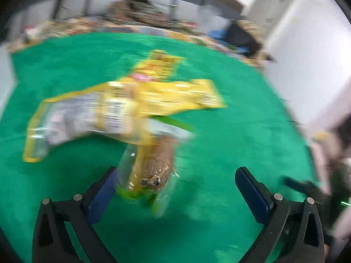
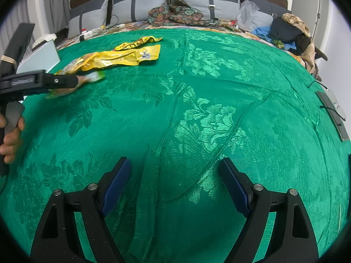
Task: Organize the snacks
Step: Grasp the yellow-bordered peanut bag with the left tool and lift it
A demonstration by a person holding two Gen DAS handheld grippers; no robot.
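Toward the bed's point(image 2: 197, 114) far left corner, the yellow snack packets point(image 2: 122, 58) lie overlapped in one pile, likely so they gather there. My left fingers point(image 1: 175, 186) stand spread around the clear-wrapped brown snack point(image 1: 153, 166), not pressing it. My right fingers point(image 2: 175, 175) hang released, tilted down over bare green bedspread, well apart from the pile.
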